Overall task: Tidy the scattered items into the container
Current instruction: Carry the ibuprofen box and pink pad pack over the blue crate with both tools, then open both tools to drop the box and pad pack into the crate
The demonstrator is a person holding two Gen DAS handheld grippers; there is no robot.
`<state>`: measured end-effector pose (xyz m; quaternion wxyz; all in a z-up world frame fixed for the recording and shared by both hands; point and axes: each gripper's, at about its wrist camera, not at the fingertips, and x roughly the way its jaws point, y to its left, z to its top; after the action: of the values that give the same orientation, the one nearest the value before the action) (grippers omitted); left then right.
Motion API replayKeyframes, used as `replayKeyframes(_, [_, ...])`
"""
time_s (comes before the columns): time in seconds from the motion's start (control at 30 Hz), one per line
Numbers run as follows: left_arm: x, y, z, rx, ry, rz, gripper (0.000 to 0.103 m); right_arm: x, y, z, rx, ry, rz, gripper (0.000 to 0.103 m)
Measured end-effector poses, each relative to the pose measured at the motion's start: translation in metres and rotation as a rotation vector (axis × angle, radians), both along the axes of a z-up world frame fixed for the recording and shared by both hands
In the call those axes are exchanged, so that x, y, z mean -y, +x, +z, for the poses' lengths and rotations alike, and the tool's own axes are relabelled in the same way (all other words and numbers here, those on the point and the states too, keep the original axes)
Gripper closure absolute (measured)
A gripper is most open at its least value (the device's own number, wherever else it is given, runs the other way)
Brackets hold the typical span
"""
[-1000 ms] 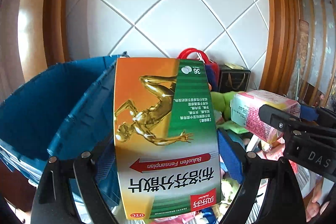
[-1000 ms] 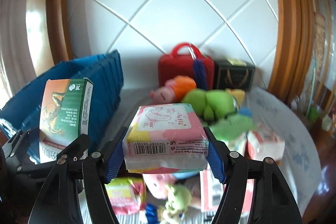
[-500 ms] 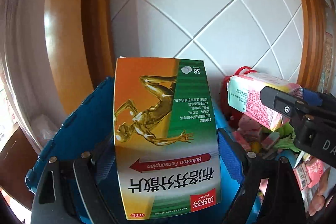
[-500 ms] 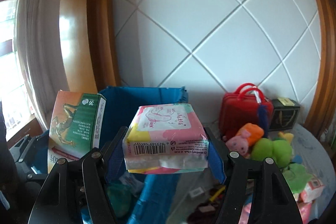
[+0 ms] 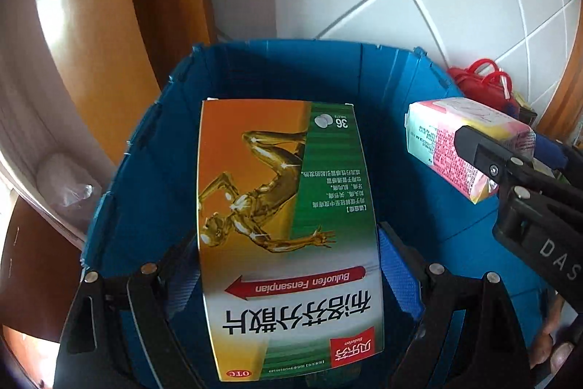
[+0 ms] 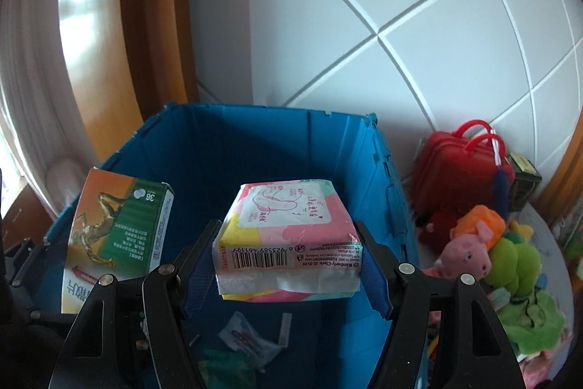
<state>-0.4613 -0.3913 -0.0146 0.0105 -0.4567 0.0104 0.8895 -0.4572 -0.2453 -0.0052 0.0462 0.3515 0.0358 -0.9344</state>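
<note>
While both hover over the blue bin (image 6: 255, 148), left gripper (image 5: 288, 279) clamps the medicine box (image 5: 288, 225), right gripper (image 6: 288, 265) the tissue pack (image 6: 288, 236).

A home, likely a lived-in family room: white padded wall panels (image 6: 419, 24) framed in glossy wood trim (image 6: 153, 24), plush toys (image 6: 503, 254) heaped beside a red toy suitcase (image 6: 459, 166)

Blue bin (image 6: 379, 206) mouth open above; medicine box (image 6: 116, 236), pink pack (image 6: 288, 236) fill 2 spots.
</note>
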Motion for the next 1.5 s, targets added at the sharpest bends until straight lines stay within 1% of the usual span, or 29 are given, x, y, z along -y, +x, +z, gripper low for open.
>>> replayKeyframes(0.03, [0.001,-0.014,-0.011,0.035,-0.012,-0.001,0.015,-0.001,-0.012,-0.011,0.031,0.011,-0.014,0.034])
replayKeyframes(0.13, [-0.001,-0.045,-0.041,0.102,-0.024,-0.001,0.015,-0.001,-0.047,-0.05,0.118,0.057,-0.042,0.034])
replayKeyframes(0.17, [-0.003,-0.055,-0.052,0.125,-0.029,0.002,0.015,0.0,-0.055,-0.063,0.151,0.06,-0.045,0.034])
replayKeyframes(0.23, [-0.005,-0.073,-0.074,0.182,-0.041,0.003,0.015,0.0,-0.07,-0.084,0.231,0.036,-0.05,0.034])
replayKeyframes(0.27, [-0.006,-0.077,-0.085,0.211,-0.044,0.001,0.015,-0.001,-0.077,-0.095,0.26,0.026,-0.054,0.034])
replayKeyframes(0.33, [-0.009,-0.08,-0.104,0.248,-0.068,-0.019,0.015,-0.003,-0.086,-0.112,0.291,0.052,-0.068,0.034])
replayKeyframes(0.4, [-0.012,-0.08,-0.12,0.271,-0.118,-0.028,0.015,-0.001,-0.09,-0.128,0.327,0.088,-0.068,0.034])
replayKeyframes(0.43, [-0.012,-0.079,-0.127,0.288,-0.135,-0.025,0.014,-0.001,-0.091,-0.134,0.347,0.09,-0.066,0.034])
replayKeyframes(0.5, [-0.01,-0.08,-0.139,0.331,-0.136,-0.012,0.014,-0.003,-0.092,-0.142,0.368,0.081,-0.06,0.034])
replayKeyframes(0.6, [-0.007,-0.08,-0.144,0.355,-0.107,0.015,0.014,-0.005,-0.089,-0.141,0.35,0.078,-0.059,0.034])
replayKeyframes(0.77, [-0.008,-0.08,-0.136,0.33,-0.063,0.029,0.011,-0.006,-0.083,-0.136,0.313,0.064,-0.047,0.034])
replayKeyframes(0.83, [-0.009,-0.08,-0.133,0.318,-0.059,0.032,0.008,-0.006,-0.082,-0.135,0.301,0.064,-0.044,0.034])
replayKeyframes(0.93, [-0.011,-0.082,-0.132,0.321,-0.061,0.034,0.007,-0.008,-0.079,-0.134,0.285,0.057,-0.043,0.032])
replayKeyframes(1.0, [-0.01,-0.076,-0.133,0.326,-0.07,0.034,0.007,-0.01,-0.077,-0.133,0.273,0.058,-0.044,0.031])
replayKeyframes(1.07, [-0.01,-0.076,-0.131,0.328,-0.077,0.029,0.007,-0.011,-0.075,-0.133,0.27,0.052,-0.046,0.024])
replayKeyframes(1.1, [-0.011,-0.076,-0.129,0.328,-0.078,0.027,0.007,-0.013,-0.074,-0.133,0.272,0.049,-0.047,0.017])
replayKeyframes(1.2, [-0.013,-0.071,-0.125,0.326,-0.085,0.019,0.007,-0.014,-0.077,-0.136,0.279,0.053,-0.054,0.017])
replayKeyframes(1.23, [-0.01,-0.074,-0.128,0.327,-0.085,0.019,0.007,-0.011,-0.081,-0.137,0.285,0.052,-0.056,0.017])
replayKeyframes(1.3, [-0.005,-0.077,-0.129,0.329,-0.084,0.021,0.007,-0.012,-0.078,-0.14,0.295,0.047,-0.059,0.017])
replayKeyframes(1.37, [-0.005,-0.076,-0.129,0.33,-0.085,0.021,0.007,-0.012,-0.081,-0.14,0.302,0.044,-0.064,0.014])
replayKeyframes(1.4, [-0.005,-0.076,-0.129,0.333,-0.088,0.022,0.007,-0.011,-0.084,-0.14,0.307,0.043,-0.065,0.011])
replayKeyframes(1.43, [-0.004,-0.076,-0.131,0.338,-0.091,0.022,0.007,-0.011,-0.086,-0.141,0.311,0.044,-0.061,0.009])
replayKeyframes(1.5, [-0.003,-0.077,-0.137,0.349,-0.096,0.024,0.007,-0.004,-0.089,-0.142,0.315,0.069,-0.053,0.006])
